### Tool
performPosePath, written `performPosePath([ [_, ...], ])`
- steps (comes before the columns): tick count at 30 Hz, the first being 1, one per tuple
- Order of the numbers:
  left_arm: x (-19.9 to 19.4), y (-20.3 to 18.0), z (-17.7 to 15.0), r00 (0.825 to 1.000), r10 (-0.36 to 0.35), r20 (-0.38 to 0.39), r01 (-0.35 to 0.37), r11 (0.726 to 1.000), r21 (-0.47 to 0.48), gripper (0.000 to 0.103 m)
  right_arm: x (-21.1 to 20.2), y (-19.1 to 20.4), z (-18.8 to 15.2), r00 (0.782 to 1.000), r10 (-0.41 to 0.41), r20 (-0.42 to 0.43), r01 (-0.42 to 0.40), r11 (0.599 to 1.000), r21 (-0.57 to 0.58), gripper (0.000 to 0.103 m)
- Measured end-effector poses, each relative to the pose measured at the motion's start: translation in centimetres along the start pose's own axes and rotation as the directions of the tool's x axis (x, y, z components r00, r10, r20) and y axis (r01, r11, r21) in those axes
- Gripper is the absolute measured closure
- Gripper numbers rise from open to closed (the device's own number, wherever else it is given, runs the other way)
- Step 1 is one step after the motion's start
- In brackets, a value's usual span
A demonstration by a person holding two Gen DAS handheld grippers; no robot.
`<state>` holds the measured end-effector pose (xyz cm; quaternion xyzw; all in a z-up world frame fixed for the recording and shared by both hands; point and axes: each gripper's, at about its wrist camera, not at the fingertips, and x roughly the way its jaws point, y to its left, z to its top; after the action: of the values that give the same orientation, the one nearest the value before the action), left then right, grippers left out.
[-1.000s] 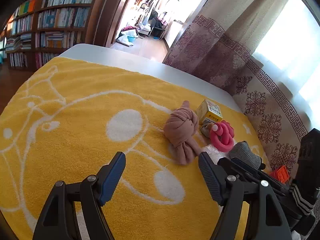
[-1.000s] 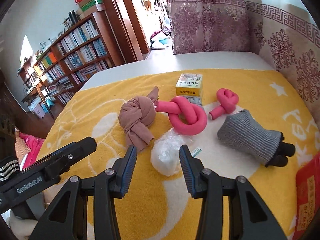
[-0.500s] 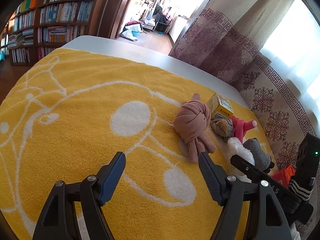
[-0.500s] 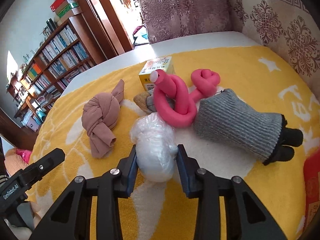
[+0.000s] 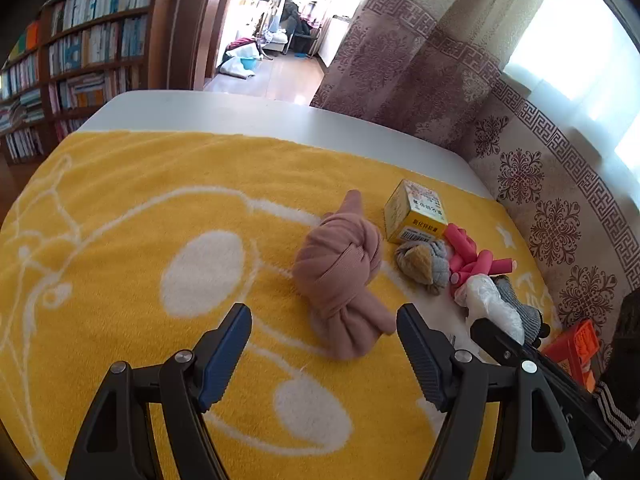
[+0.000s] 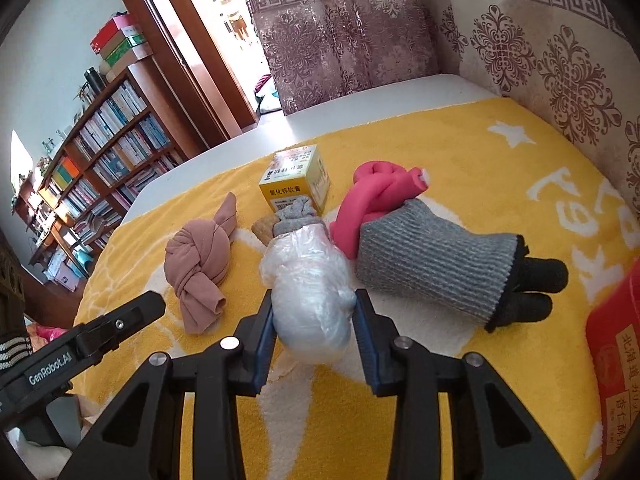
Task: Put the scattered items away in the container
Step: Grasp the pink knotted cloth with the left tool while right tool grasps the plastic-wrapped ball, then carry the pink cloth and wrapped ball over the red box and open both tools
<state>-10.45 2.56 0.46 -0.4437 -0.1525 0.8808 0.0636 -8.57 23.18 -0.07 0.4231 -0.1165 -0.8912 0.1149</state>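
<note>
The yellow towel covers the table and carries all loose items, with the grey knit glove lying just right of the crumpled plastic bag (which serves as the reference point here), the pink knotted cloth well to its left, and the pink foam rollers and yellow box beyond it. The right gripper is clamped on the plastic bag, both pads pressing its sides. The left gripper stands wide with nothing between its fingers, just short of the pink knotted cloth, left of the bag.
</note>
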Motion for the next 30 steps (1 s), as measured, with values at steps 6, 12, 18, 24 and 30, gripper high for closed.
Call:
performPosePath([
  [6, 2.1, -2.7, 2.7, 1.000, 0.016, -0.019, -0.015, 0.999, 0.046, 0.026, -0.6, -0.4, 0.4, 0.999, -0.013, 0.034, 0.012, 1.000, 0.016, 0.063],
  [12, 4.5, -2.0, 3.2, 0.998, 0.053, -0.045, -0.052, 0.998, 0.028, 0.026, -0.5, -0.3, 0.4, 1.000, -0.007, 0.030, 0.006, 1.000, 0.020, 0.063],
  [18, 5.7, -2.0, 2.7, 0.996, 0.081, -0.030, -0.078, 0.995, 0.068, 0.036, -0.3, -0.4, 0.3, 1.000, -0.010, 0.028, 0.009, 1.000, 0.023, 0.063],
  [24, 4.7, -2.0, 2.6, 0.998, 0.066, -0.018, -0.064, 0.994, 0.083, 0.046, -0.3, -0.4, 0.3, 0.999, -0.020, 0.038, 0.020, 1.000, 0.013, 0.063],
  [30, 2.1, -1.6, 2.5, 0.996, 0.083, 0.021, -0.084, 0.994, 0.069, 0.046, -0.7, 0.0, 0.3, 0.998, -0.031, 0.060, 0.031, 1.000, -0.002, 0.063],
])
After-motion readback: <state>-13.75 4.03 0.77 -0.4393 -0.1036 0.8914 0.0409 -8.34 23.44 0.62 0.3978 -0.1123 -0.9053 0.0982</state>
